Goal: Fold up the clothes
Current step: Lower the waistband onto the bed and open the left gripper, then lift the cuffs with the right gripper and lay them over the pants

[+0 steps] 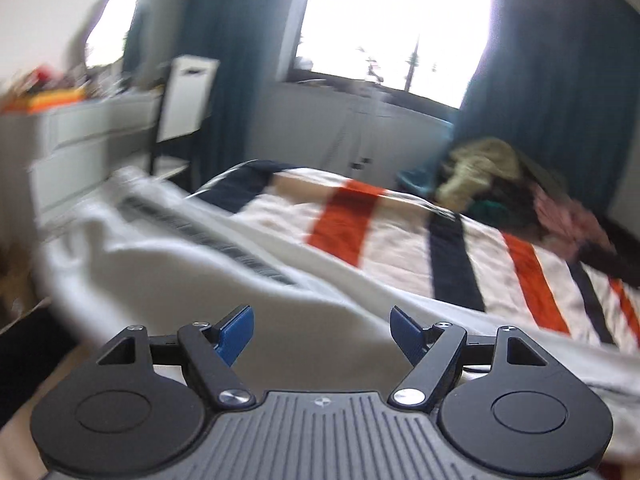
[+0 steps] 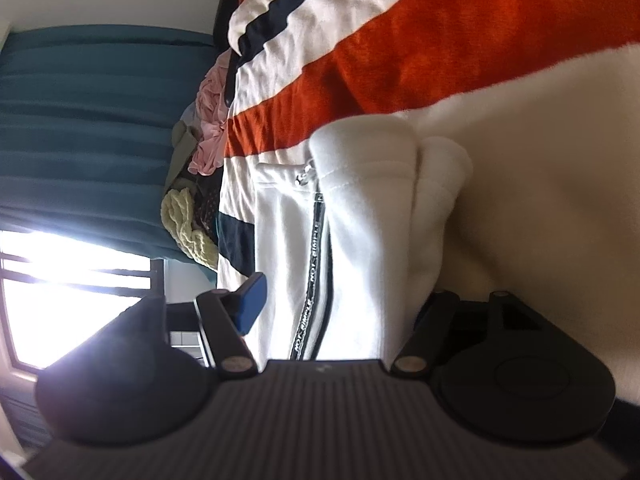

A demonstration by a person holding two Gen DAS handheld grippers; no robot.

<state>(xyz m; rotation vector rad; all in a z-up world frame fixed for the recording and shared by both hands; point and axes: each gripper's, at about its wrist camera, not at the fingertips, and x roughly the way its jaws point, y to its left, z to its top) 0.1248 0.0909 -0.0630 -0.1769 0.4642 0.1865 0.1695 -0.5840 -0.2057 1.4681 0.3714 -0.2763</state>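
A white fleece jacket [image 1: 168, 264] with a dark zipper tape lies on the striped bedspread [image 1: 400, 232]. My left gripper [image 1: 322, 332] is open and empty just above the jacket's near part. In the right wrist view, rolled on its side, the jacket [image 2: 360, 216] with its zipper [image 2: 316, 256] lies between the jaws of my right gripper [image 2: 340, 304]. The left blue finger [image 2: 250, 300] stands wide apart; the right finger is hidden behind the fleece.
A pile of other clothes [image 1: 504, 184] sits at the bed's far right, also in the right wrist view [image 2: 196, 184]. A white dresser [image 1: 80, 136] and chair [image 1: 184, 100] stand left of the bed. Window and teal curtains [image 1: 552, 80] are behind.
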